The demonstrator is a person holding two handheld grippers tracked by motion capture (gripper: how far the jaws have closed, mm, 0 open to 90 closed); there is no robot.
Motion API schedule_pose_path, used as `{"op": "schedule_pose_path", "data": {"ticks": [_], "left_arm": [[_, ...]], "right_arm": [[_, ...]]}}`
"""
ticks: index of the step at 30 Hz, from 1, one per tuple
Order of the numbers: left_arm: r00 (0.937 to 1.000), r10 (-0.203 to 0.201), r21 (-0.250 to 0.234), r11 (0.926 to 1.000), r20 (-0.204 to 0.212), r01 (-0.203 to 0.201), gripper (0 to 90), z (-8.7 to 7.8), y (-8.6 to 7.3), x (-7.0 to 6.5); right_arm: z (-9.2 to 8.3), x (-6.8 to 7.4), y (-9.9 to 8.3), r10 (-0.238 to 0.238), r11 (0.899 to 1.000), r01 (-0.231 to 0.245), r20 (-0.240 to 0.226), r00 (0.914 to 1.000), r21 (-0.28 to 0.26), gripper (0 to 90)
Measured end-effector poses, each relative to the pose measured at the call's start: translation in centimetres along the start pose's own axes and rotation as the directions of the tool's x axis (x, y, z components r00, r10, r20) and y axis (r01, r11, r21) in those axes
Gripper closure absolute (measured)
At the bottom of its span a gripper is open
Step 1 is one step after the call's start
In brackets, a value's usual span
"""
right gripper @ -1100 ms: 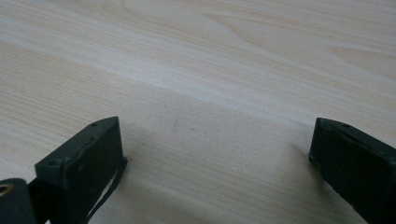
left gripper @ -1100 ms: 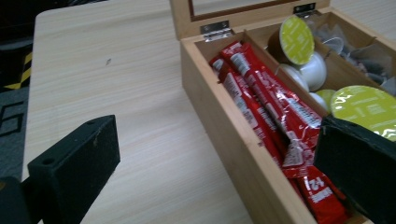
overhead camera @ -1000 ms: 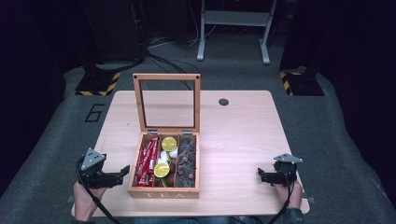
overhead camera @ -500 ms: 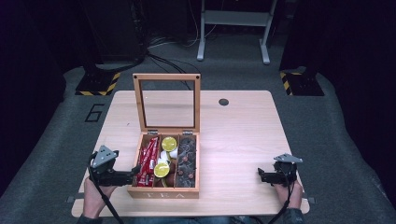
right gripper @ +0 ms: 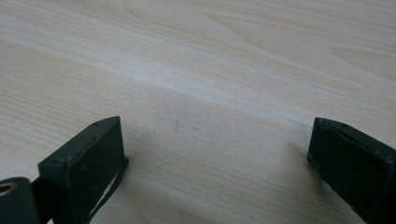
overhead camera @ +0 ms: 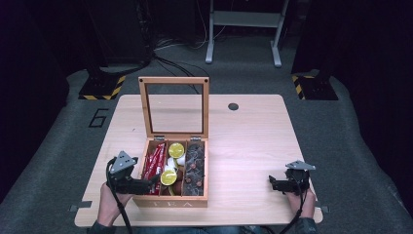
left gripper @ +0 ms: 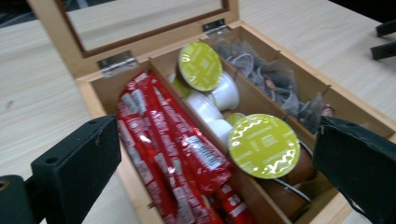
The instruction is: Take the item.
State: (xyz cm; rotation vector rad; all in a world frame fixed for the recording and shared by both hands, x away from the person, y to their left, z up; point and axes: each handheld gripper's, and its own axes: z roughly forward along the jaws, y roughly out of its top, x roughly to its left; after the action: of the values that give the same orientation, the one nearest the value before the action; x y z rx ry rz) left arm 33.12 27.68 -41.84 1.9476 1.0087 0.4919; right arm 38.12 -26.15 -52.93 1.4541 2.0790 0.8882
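A wooden tea box [overhead camera: 170, 201] stands near the table's front edge, its glass-paned lid [overhead camera: 174, 107] upright. Inside lie red sachets [left gripper: 175, 149] in the left compartment, yellow-lidded capsules [left gripper: 263, 145] in the middle and dark tea bags [left gripper: 275, 81] on the right. My left gripper [overhead camera: 150, 183] is open at the box's front left corner, its jaws reaching over the sachets. In the left gripper view, the left gripper [left gripper: 219, 140] spans the sachets and the near capsule. My right gripper [overhead camera: 272, 183] rests open low over bare wood to the right of the box; the right gripper view shows nothing inside the right gripper [right gripper: 215, 140].
The light wooden table [overhead camera: 253, 141] has a small dark round hole [overhead camera: 233, 106] at the back. Dark floor, cables and a grey stand [overhead camera: 243, 29] lie beyond the far edge. The other gripper's jaws [left gripper: 384, 39] appear far off in the left gripper view.
My left gripper has moved right, from the table's left edge to the box's front left corner. The right gripper has stayed put.
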Motion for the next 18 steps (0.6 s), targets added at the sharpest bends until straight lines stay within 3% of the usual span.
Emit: {"op": "schedule_pose_path", "data": {"ticks": [6, 18], "left_arm": [[0.9985, 0.015, 0.020, 0.9997, 0.052, -0.016, 1.3, 1.1, 0.2, -0.8], [0.9946, 0.031, 0.070, 0.9968, 0.099, -0.038, 0.0, 3.1, 0.1, -2.0]], "right_arm": [[0.0, 0.0, 0.0, 0.002, 1.000, -0.002, 0.000, 1.0000, -0.001, 3.5], [0.0, 0.1, 0.0, 0.001, 1.000, -0.001, 0.000, 1.0000, -0.003, 4.0]]}}
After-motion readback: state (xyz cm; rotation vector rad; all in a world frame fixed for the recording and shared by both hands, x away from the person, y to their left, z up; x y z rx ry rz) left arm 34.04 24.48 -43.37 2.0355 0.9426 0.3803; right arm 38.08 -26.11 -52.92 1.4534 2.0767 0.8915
